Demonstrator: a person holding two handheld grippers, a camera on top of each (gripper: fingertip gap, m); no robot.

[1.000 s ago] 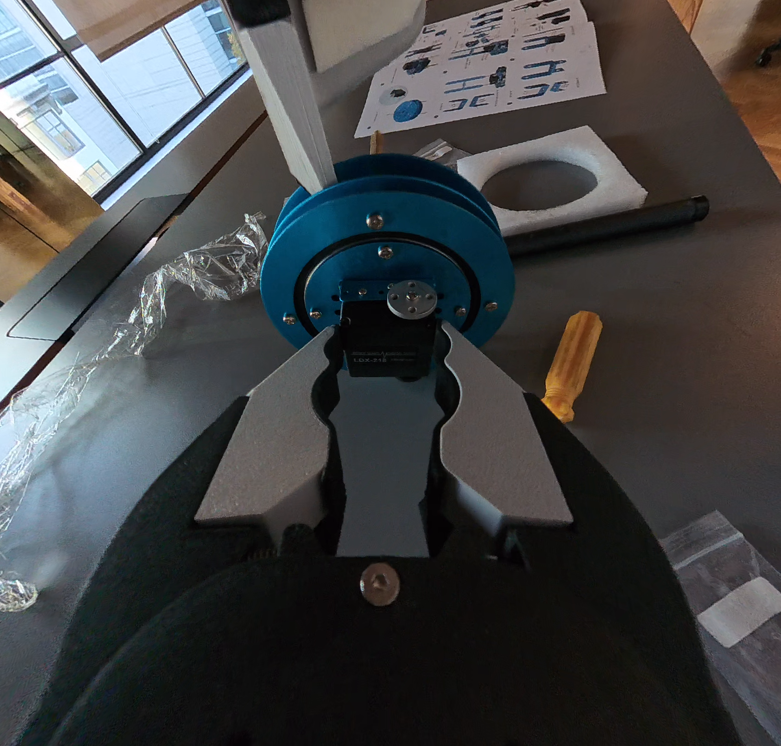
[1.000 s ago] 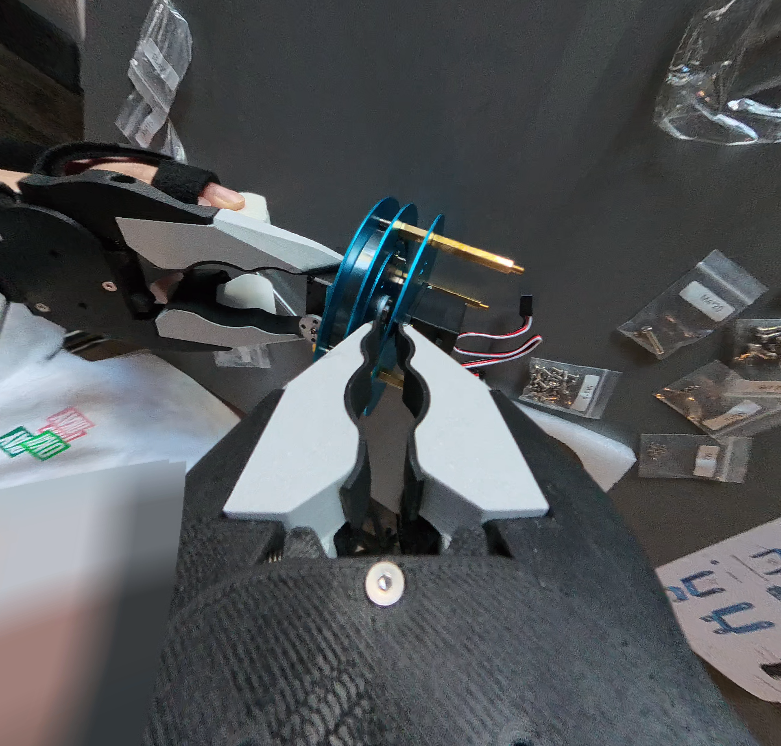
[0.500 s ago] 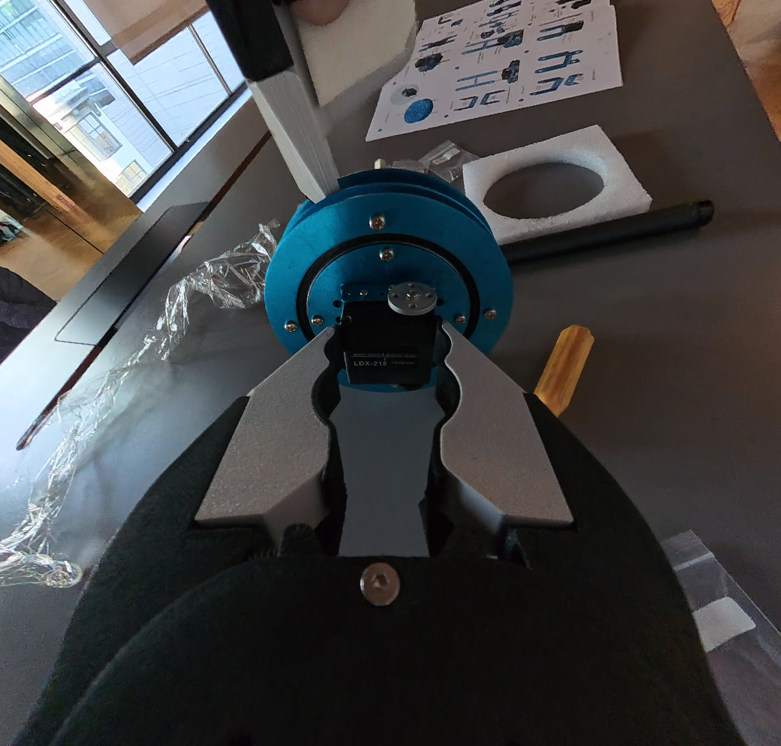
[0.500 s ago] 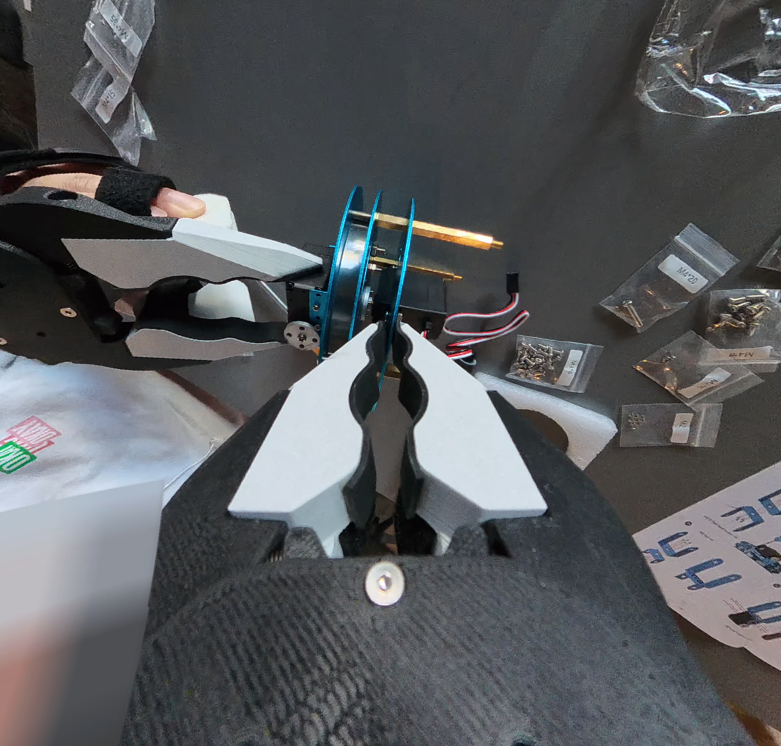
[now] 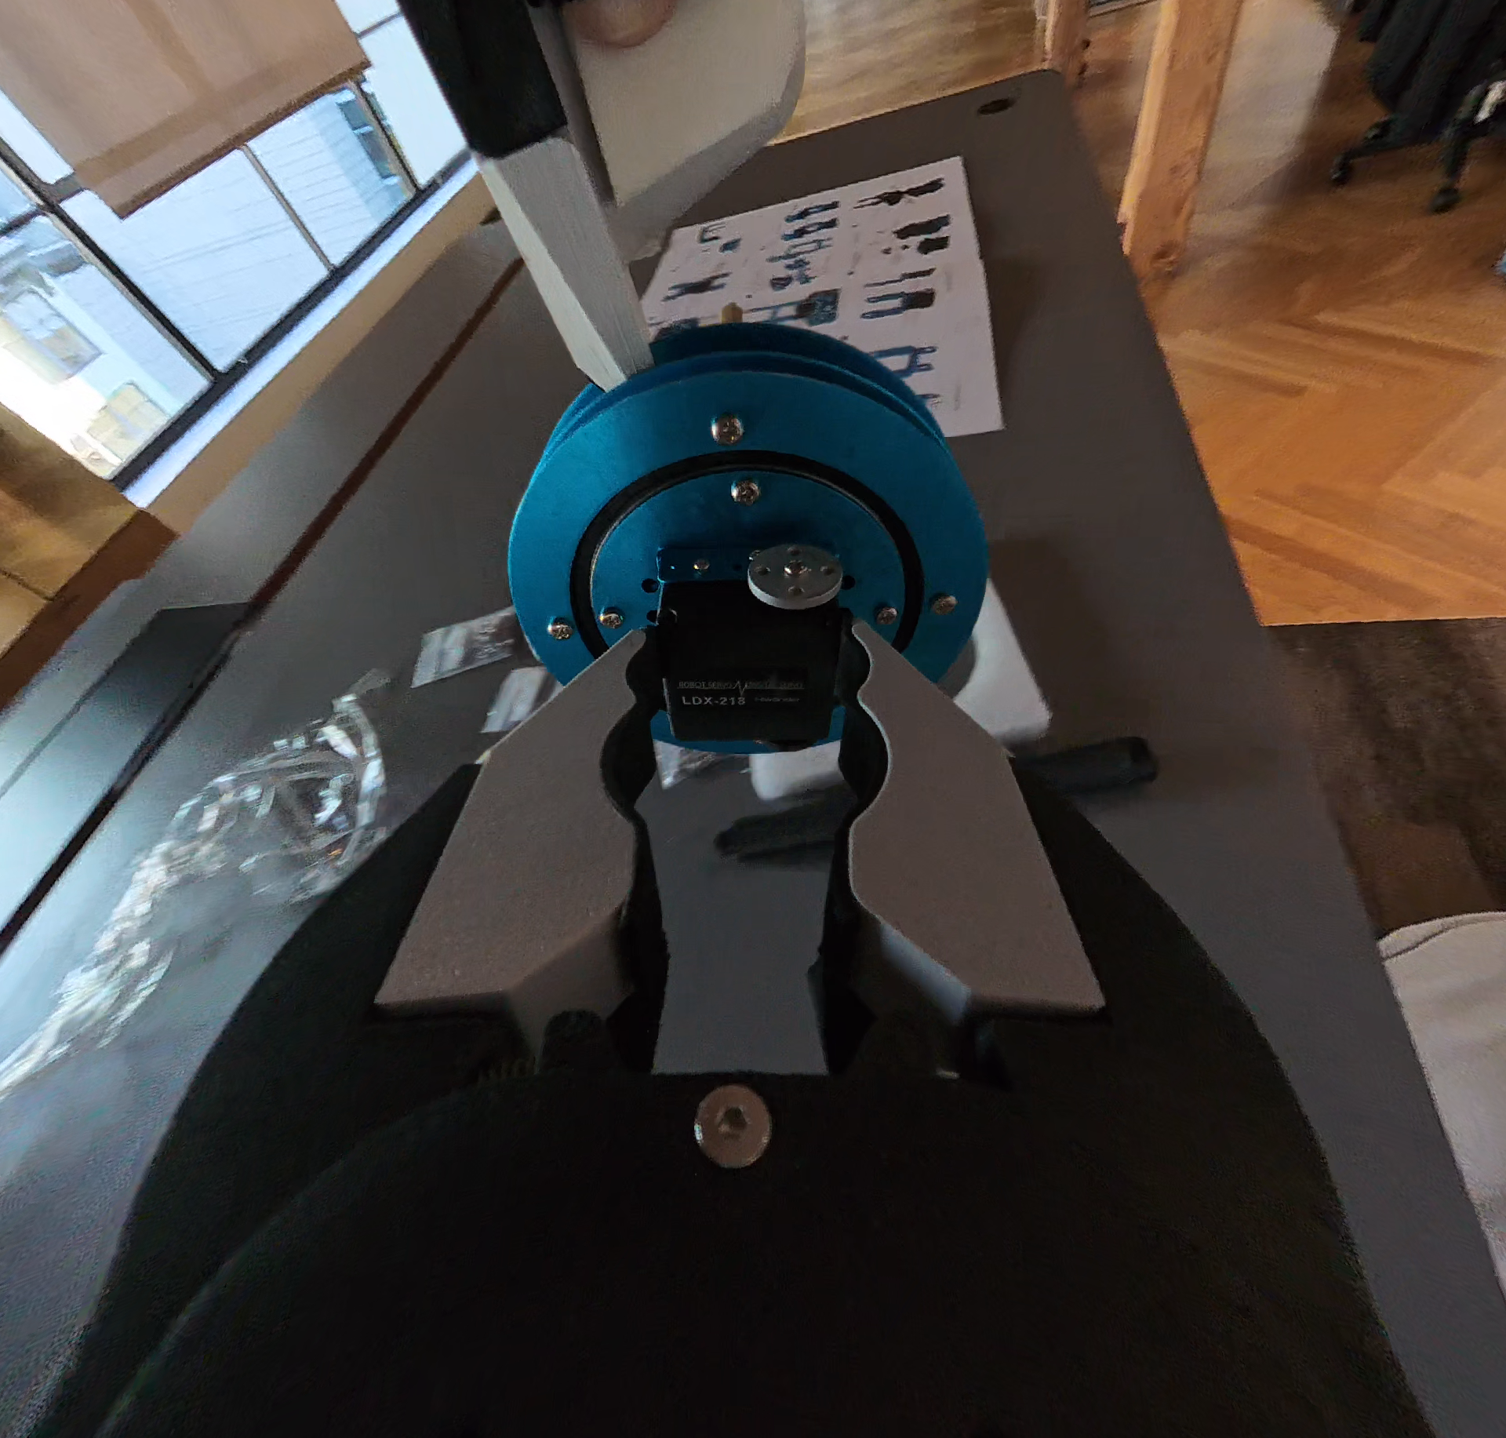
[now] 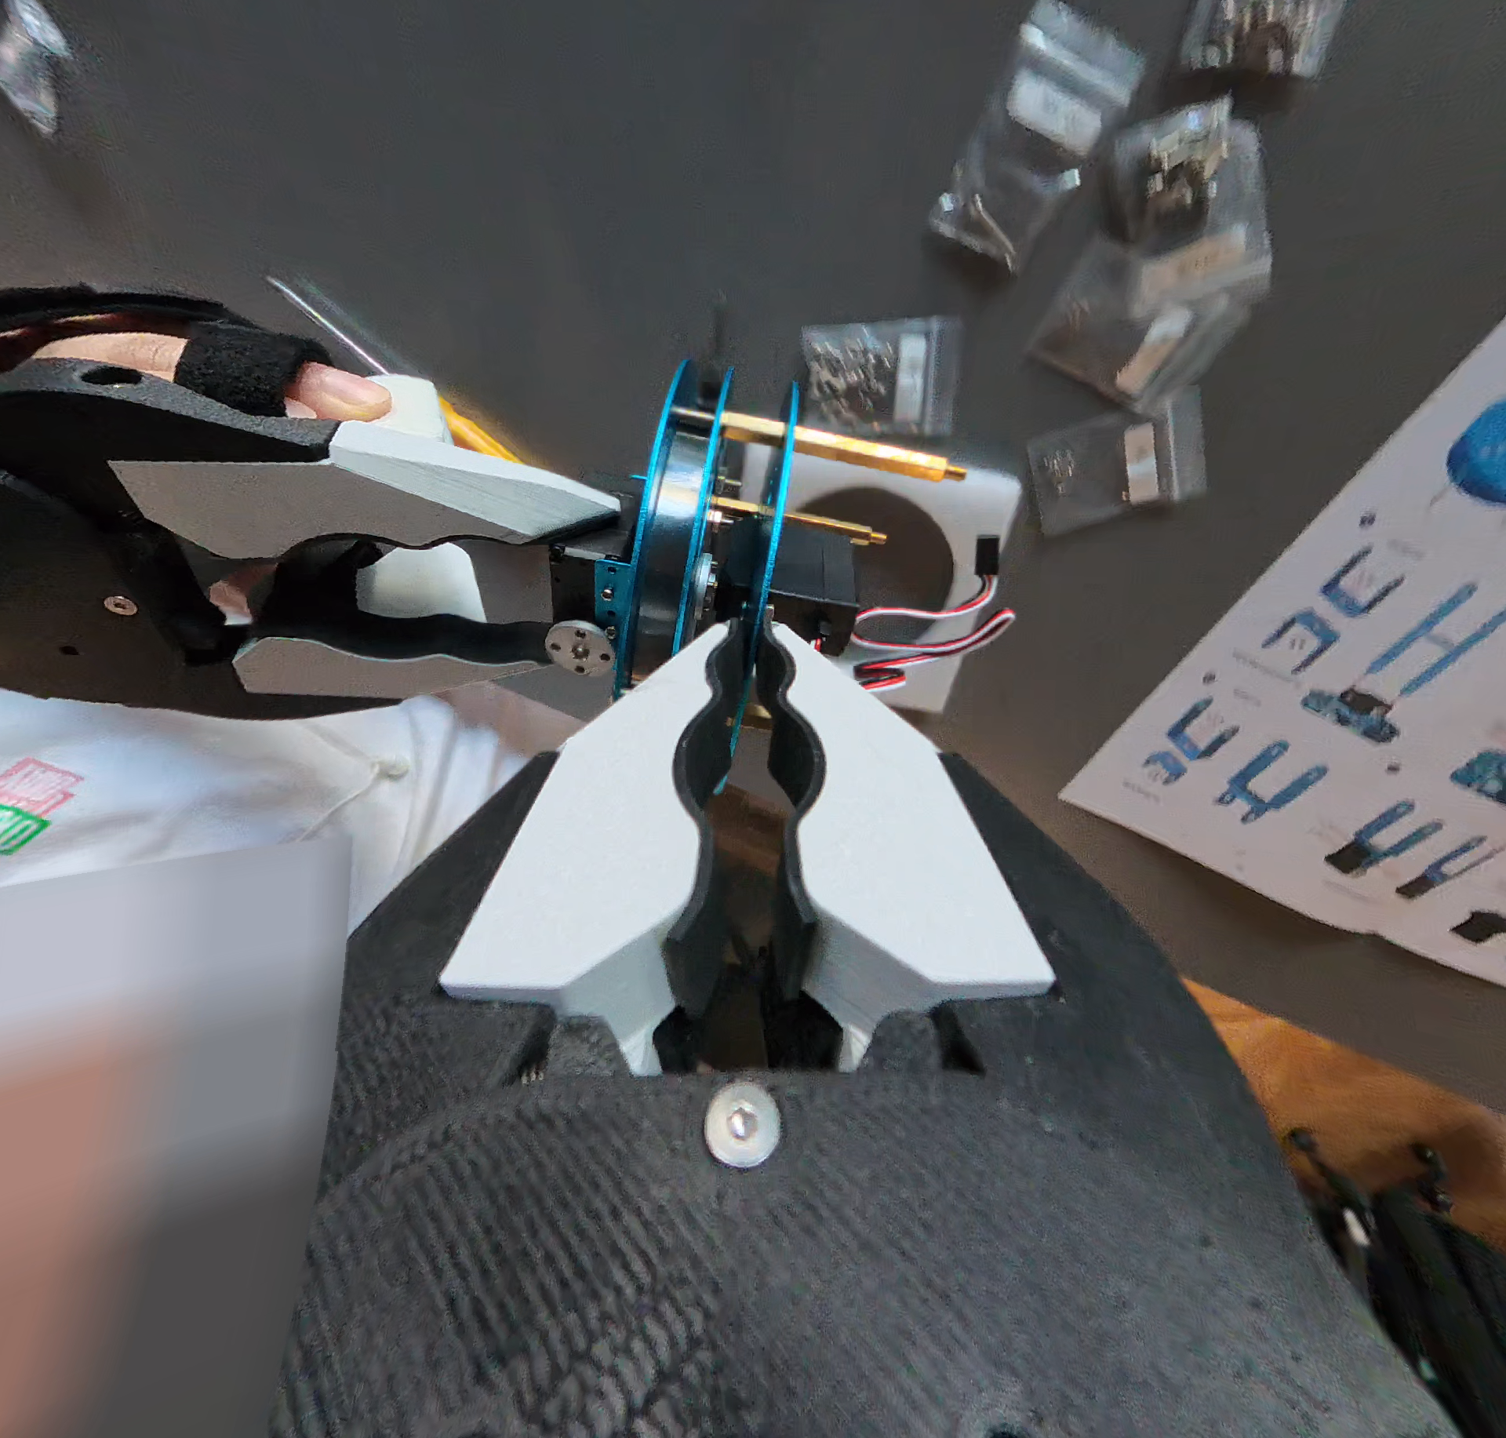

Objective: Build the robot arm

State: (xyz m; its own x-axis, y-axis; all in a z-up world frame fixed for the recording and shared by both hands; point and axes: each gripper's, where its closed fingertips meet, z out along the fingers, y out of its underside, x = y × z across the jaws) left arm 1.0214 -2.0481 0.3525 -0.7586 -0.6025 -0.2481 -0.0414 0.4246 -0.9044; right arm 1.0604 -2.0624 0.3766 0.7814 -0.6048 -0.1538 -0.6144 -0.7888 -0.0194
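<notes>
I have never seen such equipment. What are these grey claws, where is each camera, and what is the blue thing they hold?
A person holds two hand-operated grippers, each with a camera looking along its grey fingers. The left gripper clamps the black servo block fixed on the blue disc assembly. The right gripper is closed on the thin edge of one blue disc; brass posts join the discs. Both lift it above a dark grey table. Below lie small bags of screws, a printed sheet, white foam with a round hole and crumpled clear plastic.
</notes>
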